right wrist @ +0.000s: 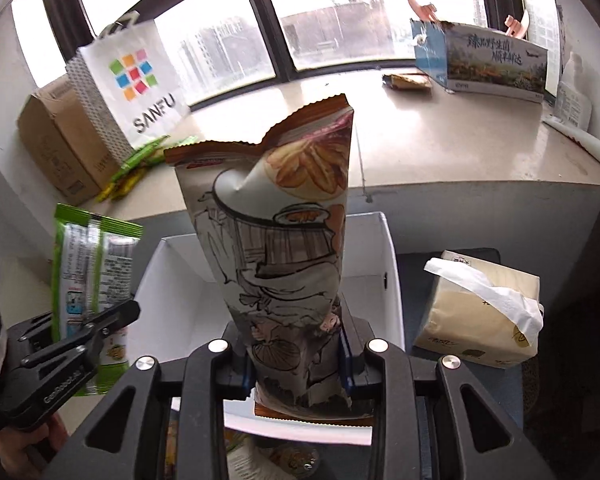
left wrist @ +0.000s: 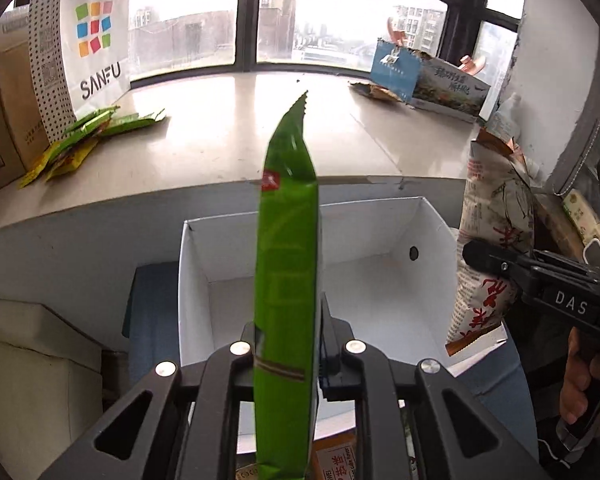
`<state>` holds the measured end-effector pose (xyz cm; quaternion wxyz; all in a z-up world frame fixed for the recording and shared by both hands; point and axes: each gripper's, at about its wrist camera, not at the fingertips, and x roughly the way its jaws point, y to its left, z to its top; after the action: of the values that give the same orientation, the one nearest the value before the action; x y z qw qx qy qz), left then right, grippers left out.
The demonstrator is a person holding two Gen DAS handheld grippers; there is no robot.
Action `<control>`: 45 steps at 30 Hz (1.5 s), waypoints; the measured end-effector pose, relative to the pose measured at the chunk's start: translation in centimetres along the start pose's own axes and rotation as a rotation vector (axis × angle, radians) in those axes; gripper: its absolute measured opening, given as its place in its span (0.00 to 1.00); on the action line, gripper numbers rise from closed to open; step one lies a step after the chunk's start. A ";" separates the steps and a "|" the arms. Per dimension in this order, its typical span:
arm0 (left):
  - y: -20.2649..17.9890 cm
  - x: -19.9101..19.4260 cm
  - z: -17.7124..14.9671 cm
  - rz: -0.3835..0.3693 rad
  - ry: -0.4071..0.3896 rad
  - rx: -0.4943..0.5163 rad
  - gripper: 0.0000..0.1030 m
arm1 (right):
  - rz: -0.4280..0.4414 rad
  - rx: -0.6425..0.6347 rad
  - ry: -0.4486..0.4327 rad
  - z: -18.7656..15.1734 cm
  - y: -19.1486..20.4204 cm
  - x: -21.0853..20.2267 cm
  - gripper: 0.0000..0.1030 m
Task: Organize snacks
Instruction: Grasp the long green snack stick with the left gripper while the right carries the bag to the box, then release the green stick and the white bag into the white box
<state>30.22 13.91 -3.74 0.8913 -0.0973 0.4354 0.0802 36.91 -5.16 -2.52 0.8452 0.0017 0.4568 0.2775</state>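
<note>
My left gripper (left wrist: 288, 344) pinches a slim green snack packet (left wrist: 286, 264) near its lower end; my right gripper (right wrist: 296, 354) clamps a crinkly illustrated snack bag (right wrist: 284, 248) low down — both light, soft, slippery film, poised over the white box (left wrist: 380, 248).

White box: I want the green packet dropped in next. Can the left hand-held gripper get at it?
Probably yes. The white box lies open-topped just beyond the left hand-held gripper, which holds the green packet; nothing blocks it.

"SANFU" under coloured squares on the white paper bag (left wrist: 96, 36) by the window, "DAS" on the right gripper (left wrist: 470, 254), "GenRobot.AI" along the left gripper (right wrist: 134, 308), Chinese characters on the printed carton (right wrist: 496, 64), unreadable here.
</note>
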 end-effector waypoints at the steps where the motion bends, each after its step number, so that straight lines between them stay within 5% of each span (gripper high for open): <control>1: 0.1 1.0 0.0 0.039 0.028 0.002 0.35 | 0.005 0.009 0.041 0.3 -0.4 1.1 0.36; 2: 0.2 1.7 -0.1 0.081 0.032 0.008 0.63 | 0.016 0.026 0.080 0.5 -0.8 2.0 0.55; 3: 0.4 2.1 -0.3 0.115 0.024 0.011 0.79 | 0.026 0.044 0.104 0.6 -1.1 2.7 0.69; 4: 0.6 2.5 -0.6 0.132 0.023 0.013 1.00 | 0.024 0.054 0.096 0.7 -1.3 2.8 0.94; 10: 1.7 2.2 -2.5 0.091 0.039 -0.004 1.00 | 0.003 0.025 -0.033 0.4 -1.4 0.7 1.00; 15: 1.9 -1.0 -3.5 0.046 -0.022 0.008 1.00 | 0.111 0.013 -0.108 -1.0 -0.6 -1.8 1.00; 19: 1.3 -5.1 -5.1 0.039 -0.096 0.057 1.00 | 0.064 -0.075 -0.212 -3.0 0.9 -5.2 1.00; 25: 0.1 -11.8 -9.7 0.020 -0.193 0.096 1.00 | 0.150 -0.184 -0.272 -9.1 2.4 -11.1 1.00; 31: -0.9 -16.6 -16.2 -0.036 -0.228 0.075 1.00 | 0.145 -0.264 -0.349 -17.2 2.7 -16.4 1.00; 36: -1.4 -18.5 -21.4 -0.039 -0.253 0.045 1.00 | 0.129 -0.303 -0.340 -23.6 2.5 -18.4 1.00; 39: -0.4 -19.4 -23.4 -0.109 -0.276 -0.012 1.00 | 0.092 -0.355 -0.296 -26.4 2.6 -18.6 1.00; 45: 1.5 -20.1 -25.3 -0.155 -0.374 -0.108 1.00 | 0.067 -0.405 -0.265 -29.0 2.9 -18.8 1.00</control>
<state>-1.57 8.04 -3.18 0.9536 -0.1613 0.2489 0.0514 5.06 -18.77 -4.22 0.8712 -0.1161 0.2764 0.3888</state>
